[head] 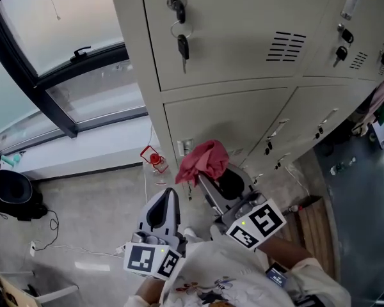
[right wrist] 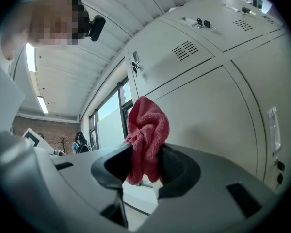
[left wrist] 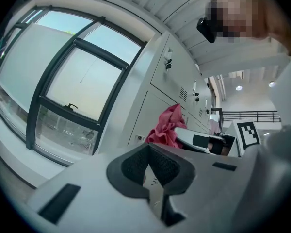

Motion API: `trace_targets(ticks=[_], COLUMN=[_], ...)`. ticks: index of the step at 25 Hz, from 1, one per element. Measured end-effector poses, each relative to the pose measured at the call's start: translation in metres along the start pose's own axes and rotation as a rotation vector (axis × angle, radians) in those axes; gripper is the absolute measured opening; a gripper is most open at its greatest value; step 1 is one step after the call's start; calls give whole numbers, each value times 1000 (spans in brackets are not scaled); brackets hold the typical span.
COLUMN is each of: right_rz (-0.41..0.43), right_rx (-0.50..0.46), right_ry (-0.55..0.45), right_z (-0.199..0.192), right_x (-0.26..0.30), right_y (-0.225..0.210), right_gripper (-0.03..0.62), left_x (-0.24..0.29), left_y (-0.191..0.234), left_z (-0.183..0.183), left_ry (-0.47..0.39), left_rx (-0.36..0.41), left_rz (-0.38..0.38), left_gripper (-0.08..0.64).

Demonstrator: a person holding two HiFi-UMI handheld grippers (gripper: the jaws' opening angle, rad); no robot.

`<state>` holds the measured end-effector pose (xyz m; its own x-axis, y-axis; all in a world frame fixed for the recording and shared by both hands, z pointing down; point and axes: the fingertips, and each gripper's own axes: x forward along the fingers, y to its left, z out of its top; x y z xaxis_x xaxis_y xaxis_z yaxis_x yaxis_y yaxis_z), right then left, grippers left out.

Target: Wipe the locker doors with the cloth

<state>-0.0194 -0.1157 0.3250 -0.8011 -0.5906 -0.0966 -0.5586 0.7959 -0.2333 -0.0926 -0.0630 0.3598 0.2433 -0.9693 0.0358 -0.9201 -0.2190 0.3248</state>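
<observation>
A red cloth is bunched in my right gripper, which is shut on it and held just in front of the lower beige locker door. In the right gripper view the cloth stands up between the dark pads of the right gripper, with the locker door close behind. My left gripper hangs lower and to the left, shut with nothing in it. In the left gripper view its pads meet at the left gripper, and the cloth shows beyond.
Keys hang from the upper locker door's lock. More lockers run off to the right. A black-framed window fills the left. A small red object lies on the floor by the locker's base, a wooden board at the right.
</observation>
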Motion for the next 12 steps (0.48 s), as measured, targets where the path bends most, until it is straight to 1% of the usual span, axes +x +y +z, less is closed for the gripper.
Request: trace_targets(ticks=[3,6,8,12], right_rz=[-1,-31,-53,-61], right_rx=[0,-37,-69,-115], right_ry=[-33,-73,-70,-35], right_z=[13,29,36,41], right_x=[12,21,30,46], right_y=[5,7,8,14], right_gripper=[146,147,146,147], left_x=[-1,-3,-4,-6], left_y=[1,1,1,0], left_z=[3,1,-4,-14], left_ry=[-1,9,28,62], left_rx=[6,11,12,1], left_rz=[-18,-41,-59,-85], left_gripper=[3,3,3,3])
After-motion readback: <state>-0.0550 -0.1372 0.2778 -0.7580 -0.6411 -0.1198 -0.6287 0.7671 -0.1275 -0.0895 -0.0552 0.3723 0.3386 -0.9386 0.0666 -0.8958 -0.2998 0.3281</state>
